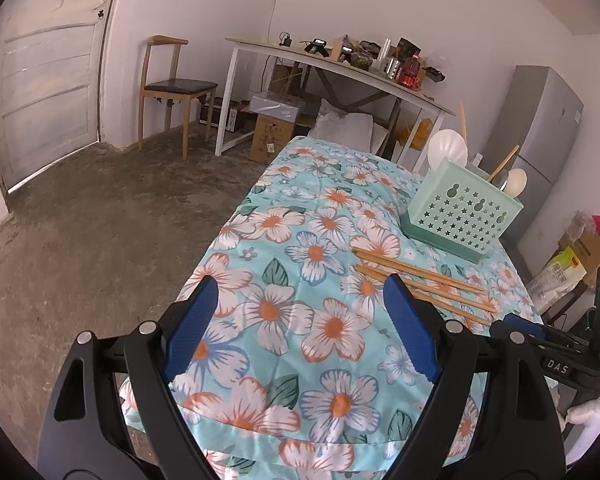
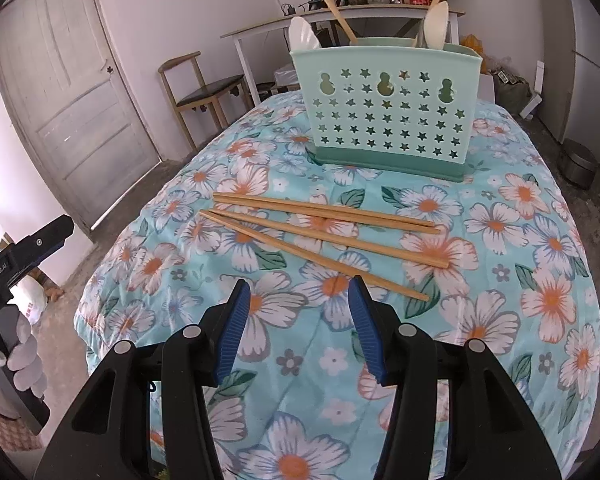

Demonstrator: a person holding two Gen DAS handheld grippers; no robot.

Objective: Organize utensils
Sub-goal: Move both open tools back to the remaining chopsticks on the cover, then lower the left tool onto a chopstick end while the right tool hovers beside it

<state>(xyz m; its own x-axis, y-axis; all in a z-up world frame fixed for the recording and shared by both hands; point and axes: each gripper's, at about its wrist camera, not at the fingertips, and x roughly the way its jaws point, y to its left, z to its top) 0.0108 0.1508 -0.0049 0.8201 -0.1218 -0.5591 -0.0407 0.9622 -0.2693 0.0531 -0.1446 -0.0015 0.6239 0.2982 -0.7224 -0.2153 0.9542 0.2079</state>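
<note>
Four chopsticks (image 2: 324,236) lie loose on the flowered cloth (image 2: 500,320) of the table, roughly mid-surface, fanned so their left ends nearly meet and their right ends spread apart; that spread leaves room to take one stick at a time. Behind them, toward the far edge, the green holder (image 2: 384,116) stands upright with spoons (image 2: 304,34) and a wooden handle already in it, so the chopsticks look like the last things to go in. The right gripper (image 2: 298,312) hangs tilted down just short of the nearest stick, jaws partly apart with only cloth between them: an opening that suits a thin stick, by my reading. The left gripper (image 1: 300,308) sits nearer the table's left edge, jaws wide apart and empty, off to one side of the chopsticks (image 1: 420,284), probably kept clear of the right one's reach. From that side the holder (image 1: 464,216) stands near the far right corner. A gloved hand (image 2: 24,356) carries the left tool.
</note>
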